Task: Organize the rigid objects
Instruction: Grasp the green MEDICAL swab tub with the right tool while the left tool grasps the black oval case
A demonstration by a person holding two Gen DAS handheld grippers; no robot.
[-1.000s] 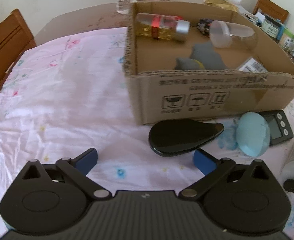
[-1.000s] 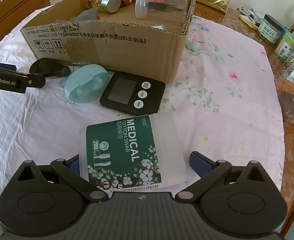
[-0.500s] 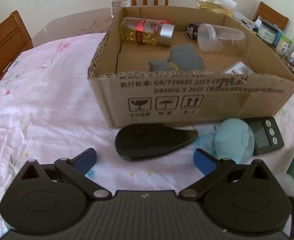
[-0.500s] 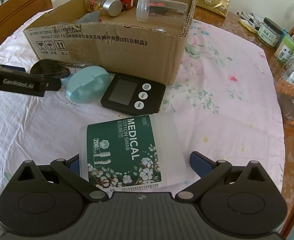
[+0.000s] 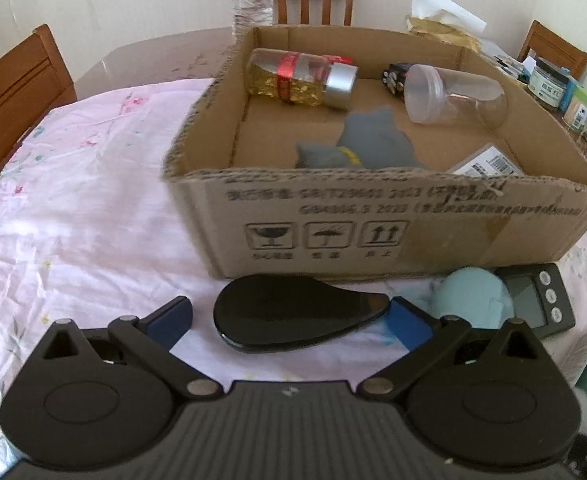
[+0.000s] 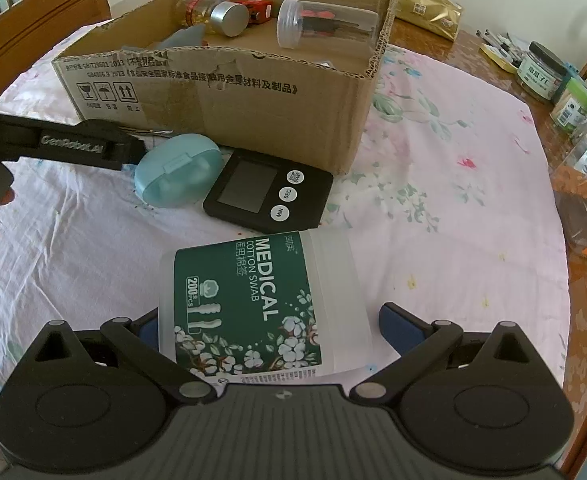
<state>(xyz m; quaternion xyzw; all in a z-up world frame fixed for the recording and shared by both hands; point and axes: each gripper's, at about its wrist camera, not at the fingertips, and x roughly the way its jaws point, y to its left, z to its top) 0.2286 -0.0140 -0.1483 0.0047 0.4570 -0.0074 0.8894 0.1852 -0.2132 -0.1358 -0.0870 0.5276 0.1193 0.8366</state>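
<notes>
Both grippers stood wide open: the left gripper (image 5: 289, 320) flanked a black teardrop dish (image 5: 299, 318) beside the cardboard box (image 5: 373, 216), while the right gripper (image 6: 267, 330) straddled a cotton-swab tub (image 6: 261, 304) on the tabletop.

Black teardrop-shaped case (image 5: 293, 318), glossy, flat on the tablecloth just before the cardboard box (image 5: 373, 232) front wall. Pale-blue oval case (image 6: 177, 169), closed, beside a black digital timer (image 6: 267, 192). Cotton swab tub (image 6: 261, 306), translucent with green label, on its side. In the box: capsule bottle (image 5: 301, 79), clear jar (image 5: 453, 94), both lying down.
</notes>
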